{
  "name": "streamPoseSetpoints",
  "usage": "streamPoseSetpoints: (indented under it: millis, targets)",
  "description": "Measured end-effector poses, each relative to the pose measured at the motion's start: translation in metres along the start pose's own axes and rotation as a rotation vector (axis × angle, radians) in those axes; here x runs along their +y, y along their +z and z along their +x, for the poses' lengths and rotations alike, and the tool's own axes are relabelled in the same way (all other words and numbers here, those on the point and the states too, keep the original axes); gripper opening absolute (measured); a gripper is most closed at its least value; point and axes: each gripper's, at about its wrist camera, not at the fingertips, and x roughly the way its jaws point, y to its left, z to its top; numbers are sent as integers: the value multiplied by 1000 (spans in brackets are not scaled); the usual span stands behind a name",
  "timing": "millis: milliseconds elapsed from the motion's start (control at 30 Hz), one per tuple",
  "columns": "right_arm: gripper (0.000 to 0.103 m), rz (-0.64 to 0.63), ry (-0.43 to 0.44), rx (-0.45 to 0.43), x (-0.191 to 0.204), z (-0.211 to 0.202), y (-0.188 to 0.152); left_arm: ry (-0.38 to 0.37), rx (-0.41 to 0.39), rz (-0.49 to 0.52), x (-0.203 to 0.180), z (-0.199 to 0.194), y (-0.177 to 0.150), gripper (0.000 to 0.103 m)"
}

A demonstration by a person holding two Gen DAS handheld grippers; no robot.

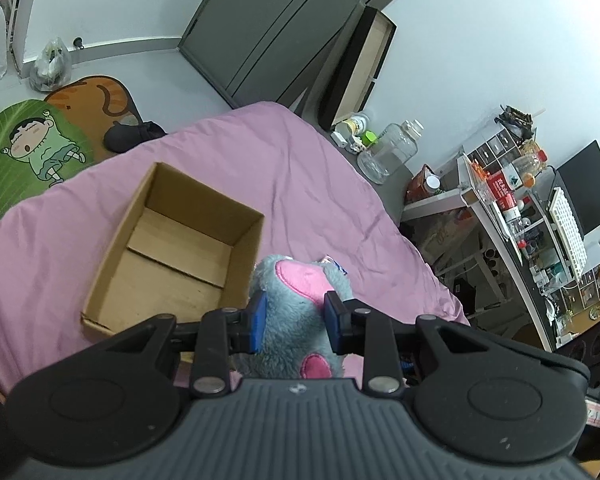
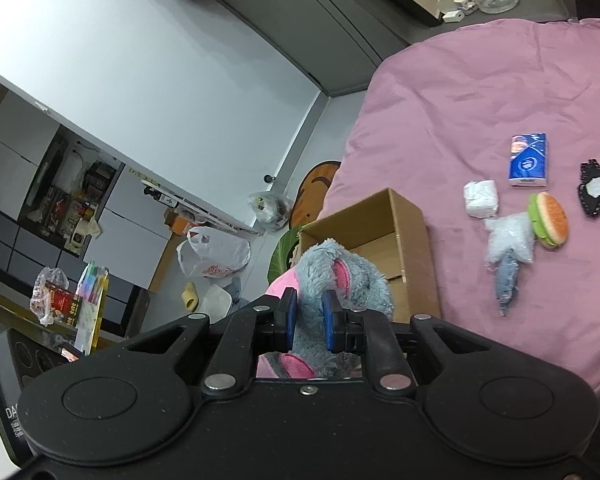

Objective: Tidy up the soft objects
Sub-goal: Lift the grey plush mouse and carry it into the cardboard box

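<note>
a: left wrist view first. what's between the fingers?

b: the left gripper [image 1: 294, 322] has its blue pads [image 1: 260, 322] pressed into a grey-blue plush [image 1: 300, 280] with pink patches. both fingers are clamped on it, one on each side.

a: and the other hand?

b: the right gripper [image 2: 308, 322] is clamped on the same plush [image 2: 340, 276], pinching a narrower fuzzy part. its fingers sit closer together than the left ones.

a: so where is the plush?

b: held up off the bed [image 1: 320, 168] between the two grippers, just beside the near right corner of the box [image 1: 172, 240]. in the right wrist view it hangs in front of the box [image 2: 380, 220], covering part of its near edge.

a: anything in the box?

b: its floor shows only bare cardboard flaps. it stands open-topped on the pink sheet.

a: what else lies on the bed?

b: to the right of the box, in the right wrist view: a white wad [image 2: 480, 199], a blue tissue pack [image 2: 527, 159], a burger toy [image 2: 550, 219], a crinkly clear wrapper [image 2: 508, 242] with a grey-blue piece poking out below it, and a black piece with a white centre [image 2: 596, 192]. the wrapper touches the burger toy; the tissue pack lies apart, farther up the sheet.

a: and off the bed?

b: two cartoon rugs [image 1: 40, 148] on the floor past the box.
</note>
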Motion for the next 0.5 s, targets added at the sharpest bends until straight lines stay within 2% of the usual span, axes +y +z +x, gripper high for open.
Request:
streamPoseSetpoints:
  millis: [500]
  targets:
    - [20, -10, -38, 38, 32, 45, -9, 5, 30, -51, 52, 0, 25, 29]
